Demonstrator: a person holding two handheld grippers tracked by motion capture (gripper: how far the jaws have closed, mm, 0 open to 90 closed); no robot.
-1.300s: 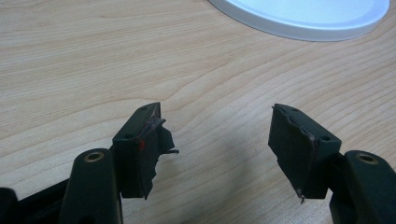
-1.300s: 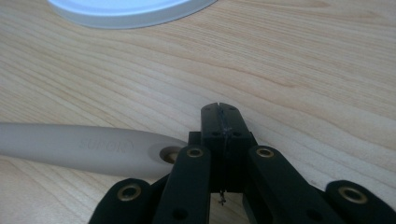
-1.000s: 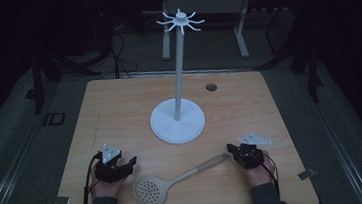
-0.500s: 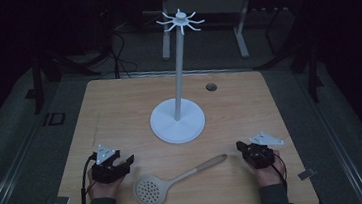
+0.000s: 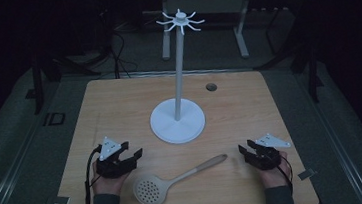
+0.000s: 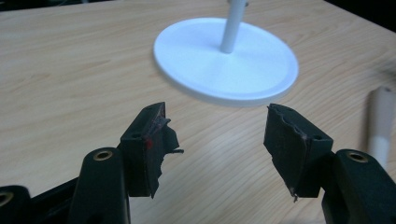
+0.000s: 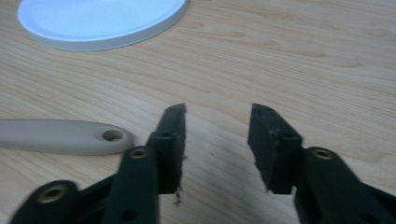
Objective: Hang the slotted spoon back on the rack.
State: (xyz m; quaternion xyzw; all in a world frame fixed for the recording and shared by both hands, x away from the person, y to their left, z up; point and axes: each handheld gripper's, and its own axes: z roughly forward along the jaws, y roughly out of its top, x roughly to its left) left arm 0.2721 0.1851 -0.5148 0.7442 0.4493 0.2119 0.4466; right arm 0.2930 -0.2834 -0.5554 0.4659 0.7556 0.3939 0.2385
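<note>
Fingers (image 6: 149,140) of left gripper (image 5: 119,160) parted wide, empty; right gripper (image 5: 259,154) also parted, empty. Skimmer spoon (image 5: 176,178) flat on worktop (image 5: 119,108) between them, handle end just beside right gripper. Hook stand (image 5: 178,117) upright behind. Judged: pre-grasp. Next: right closes on handle near its hole (image 7: 112,136).

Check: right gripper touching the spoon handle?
Apart. The right gripper view shows bare wood between the right gripper and the spoon handle; its jaws stand open, nothing between them.
</note>
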